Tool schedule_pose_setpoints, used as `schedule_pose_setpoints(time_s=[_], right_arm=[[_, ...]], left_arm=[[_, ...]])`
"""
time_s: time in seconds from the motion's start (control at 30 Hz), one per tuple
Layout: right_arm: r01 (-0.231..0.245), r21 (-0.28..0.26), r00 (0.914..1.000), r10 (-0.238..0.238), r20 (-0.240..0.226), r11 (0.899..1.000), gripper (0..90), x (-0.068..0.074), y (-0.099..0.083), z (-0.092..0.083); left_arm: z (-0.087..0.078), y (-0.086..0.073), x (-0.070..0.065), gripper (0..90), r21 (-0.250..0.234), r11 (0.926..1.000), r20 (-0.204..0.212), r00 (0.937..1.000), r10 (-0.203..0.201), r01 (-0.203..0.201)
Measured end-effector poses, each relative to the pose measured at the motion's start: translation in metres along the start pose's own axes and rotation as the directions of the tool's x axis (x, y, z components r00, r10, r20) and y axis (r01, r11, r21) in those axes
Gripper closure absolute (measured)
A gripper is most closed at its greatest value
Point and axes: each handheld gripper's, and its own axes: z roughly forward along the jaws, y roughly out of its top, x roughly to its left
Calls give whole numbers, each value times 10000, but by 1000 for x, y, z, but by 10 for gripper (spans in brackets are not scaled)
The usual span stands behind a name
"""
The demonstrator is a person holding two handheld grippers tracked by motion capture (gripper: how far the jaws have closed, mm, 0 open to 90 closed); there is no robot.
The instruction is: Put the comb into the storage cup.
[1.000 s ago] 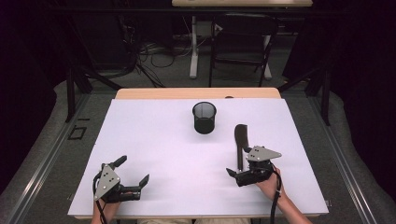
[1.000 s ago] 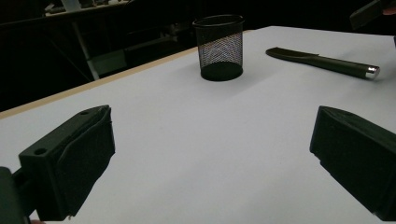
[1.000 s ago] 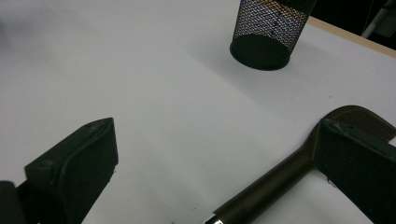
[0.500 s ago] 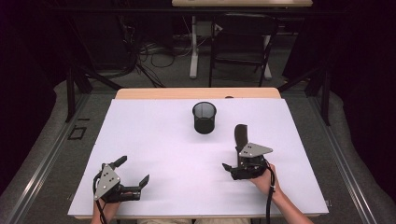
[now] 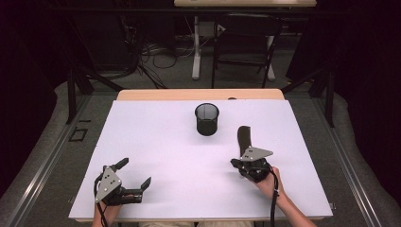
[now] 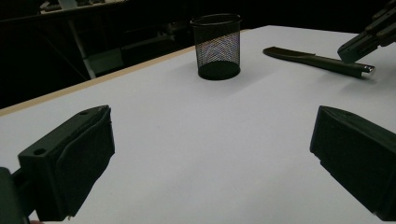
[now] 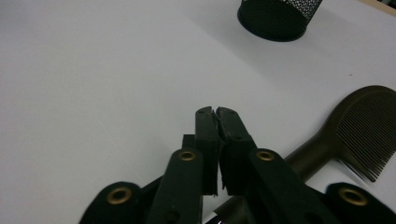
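The right gripper has just been closing its jaws, and its fingers now meet pad to pad with only a thin slit between them. No thing shows in that slit, so I judge it a shut pinch on nothing, made just above its target rather than on it. Directly under the fingers, running out from beneath them to their right, lies the dark comb. It lies flat on the white table, its handle passing below the jaws' base and its toothed head fanning out beyond the fingertips. It seems to lie that way so the slim handle is the easy end to pinch from the person's side. Farther ahead of the fingertips stands the black mesh cup, upright and mouth up, well apart from the comb. It is probably where the comb is meant to go. The left gripper rests low at the near edge with its jaws spread wide and only bare table between its pads. The cup and comb are far ahead of it, and it looks parked to leave the work to the other hand. The count is two grippers, one comb and one cup.
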Motion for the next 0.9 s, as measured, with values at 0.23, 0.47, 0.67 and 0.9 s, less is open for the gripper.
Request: schedule_pose_setpoints(time_s=[0.23, 0.47, 0.67, 0.9], right_arm=[[-19, 465, 10000, 20, -14, 9989, 900, 0, -6, -3], [65, 1025, 10000, -61, -34, 9947, 900, 0, -10, -1], [81, 1249, 9999, -90, 67, 9921, 900, 0, -11, -2], [25, 1440, 10000, -38, 87, 9896, 900, -1, -13, -4]], left_arm=[[1, 0, 0, 0, 50, 10000, 28, 10000, 28, -28], [1, 0, 0, 0, 85, 9999, 14, 10000, 72, -73], [0, 0, 0, 0, 108, 9999, 4, 10000, 85, -85], [0, 0, 0, 0, 118, 9999, 12, 9999, 101, -101]])
